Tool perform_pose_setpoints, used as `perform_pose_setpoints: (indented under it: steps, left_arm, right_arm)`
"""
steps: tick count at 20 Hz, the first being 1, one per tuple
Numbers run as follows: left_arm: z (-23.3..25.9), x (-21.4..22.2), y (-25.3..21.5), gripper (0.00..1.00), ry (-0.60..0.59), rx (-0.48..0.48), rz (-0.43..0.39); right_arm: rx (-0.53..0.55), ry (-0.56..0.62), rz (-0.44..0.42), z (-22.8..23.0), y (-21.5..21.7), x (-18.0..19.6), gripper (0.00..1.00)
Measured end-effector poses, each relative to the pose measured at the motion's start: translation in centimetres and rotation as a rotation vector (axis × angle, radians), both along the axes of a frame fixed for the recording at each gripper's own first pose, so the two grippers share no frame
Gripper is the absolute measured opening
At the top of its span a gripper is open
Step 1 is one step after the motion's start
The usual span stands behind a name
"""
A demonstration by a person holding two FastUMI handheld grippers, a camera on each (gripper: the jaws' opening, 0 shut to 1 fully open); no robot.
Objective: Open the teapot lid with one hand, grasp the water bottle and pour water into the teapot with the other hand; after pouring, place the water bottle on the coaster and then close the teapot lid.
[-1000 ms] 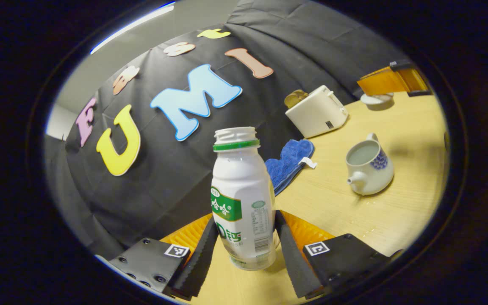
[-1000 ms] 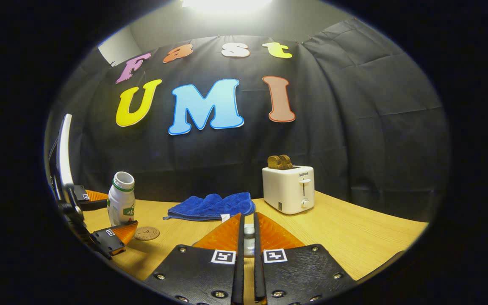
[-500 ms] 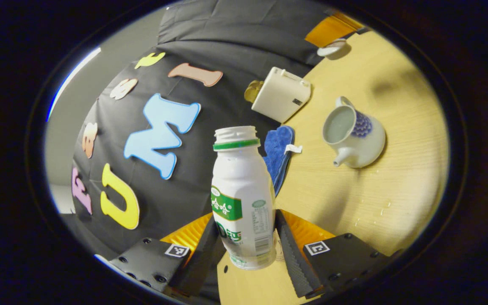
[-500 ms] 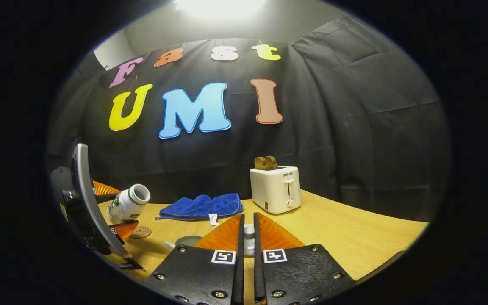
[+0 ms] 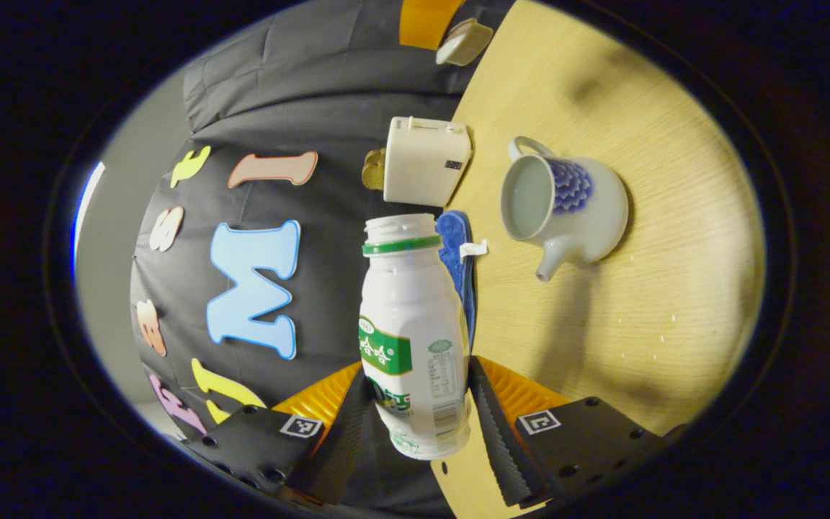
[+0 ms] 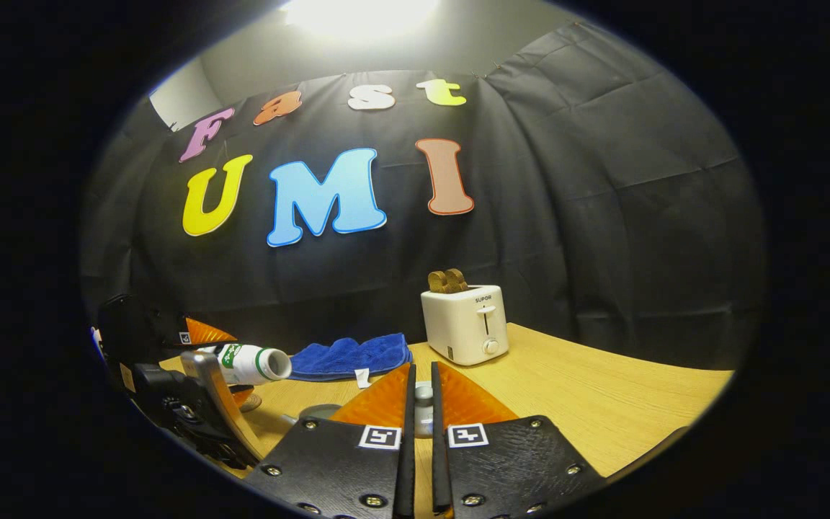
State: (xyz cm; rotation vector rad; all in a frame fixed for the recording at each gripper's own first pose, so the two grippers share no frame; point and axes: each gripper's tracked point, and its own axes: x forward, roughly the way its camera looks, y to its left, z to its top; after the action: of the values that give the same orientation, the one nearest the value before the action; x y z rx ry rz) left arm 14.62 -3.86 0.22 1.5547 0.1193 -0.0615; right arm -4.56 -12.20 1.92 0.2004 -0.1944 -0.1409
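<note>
1. Both fingers of my left gripper [image 5: 415, 425] press on the lower body of the water bottle [image 5: 412, 339], one on each side; its open neck points straight ahead of the fingertips in the left gripper view.
2. From the right gripper view I see that bottle [image 6: 249, 363] lying almost level in the air, mouth toward my right gripper's side, with the left gripper [image 6: 199, 375] well off to the left of my right fingers.
3. Ahead and to the right of the left fingers sits the teapot [image 5: 566, 205] on the table [image 5: 645, 303]; its top is open, its spout points back toward the fingers and its handle away; the bottle's mouth is beside the pot, apart from it.
4. My right gripper [image 6: 422, 425] has its fingers drawn nearly together with a narrow gap; a small pale knob shows in that gap, which I take for the teapot lid [image 6: 423, 411]; from the left gripper view the lid [image 5: 464, 42] hangs under that gripper, far ahead.
5. Beyond the right fingers stands a toaster [image 6: 465, 324] with toast in it; a blue cloth [image 6: 349, 356] lies ahead and left of them.
6. Small water drops [image 5: 645, 328] speckle the table right of the left fingers.
</note>
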Motion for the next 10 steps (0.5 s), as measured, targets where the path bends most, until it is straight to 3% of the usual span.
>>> perform_pose_setpoints:
  steps: [10]
  left_arm:
    - [0.08, 0.03, -0.6, 0.89, -0.01, 0.166, -0.005]
  right_arm:
    - [0.019, -0.017, 0.001, 0.29, -0.36, -0.33, 0.1]
